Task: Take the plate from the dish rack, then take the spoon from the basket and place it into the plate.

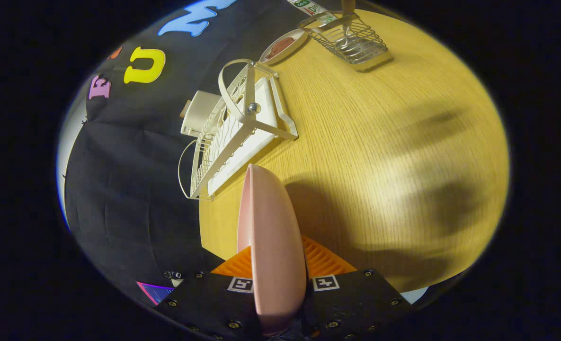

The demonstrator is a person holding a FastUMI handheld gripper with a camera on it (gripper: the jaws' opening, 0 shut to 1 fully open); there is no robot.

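The pink plate (pixel 271 237) is held on edge between the two orange fingers (pixel 325 260) of the gripper (pixel 280 265), which is closed on it from both sides. It is carried clear of the white dish rack (pixel 235 128), which stands empty just beyond it on the wooden bench (pixel 379 156). The first step, taking the plate from the rack, is judged to be done as far as lifting goes; the plate is not yet set down.

Farther off, a wire basket (pixel 351 38) is seen at the far side of the bench, with what appears to be the spoon (pixel 346 26) standing in it, though the utensil is too small to be told for certain. A small dish (pixel 282 46) lies between rack and basket.

Next, the plate is likely to be turned flat and laid on a bare part of the bench, the grip released, and the basket approached for the spoon.
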